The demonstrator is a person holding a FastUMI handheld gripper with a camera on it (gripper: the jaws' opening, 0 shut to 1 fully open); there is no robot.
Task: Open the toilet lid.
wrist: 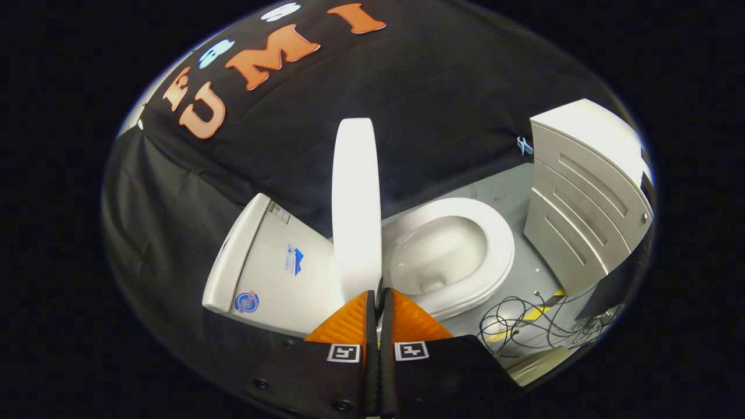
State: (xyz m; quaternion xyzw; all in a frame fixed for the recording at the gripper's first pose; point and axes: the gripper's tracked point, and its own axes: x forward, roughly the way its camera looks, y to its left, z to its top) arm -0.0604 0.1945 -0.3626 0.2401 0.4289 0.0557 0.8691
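One toilet lid (pixel 356 198) stands raised on edge, long axis upright, beside the open bowl (pixel 448 256); gripper (pixel 378 293) jaws closed together, gripping nothing, just below it.

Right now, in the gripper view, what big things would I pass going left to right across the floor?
White ceramic toilet tank → raised white toilet lid, its lower edge at the tips of the shut tool → open white toilet seat and bowl → tangle of dark cables → white slatted cabinet.
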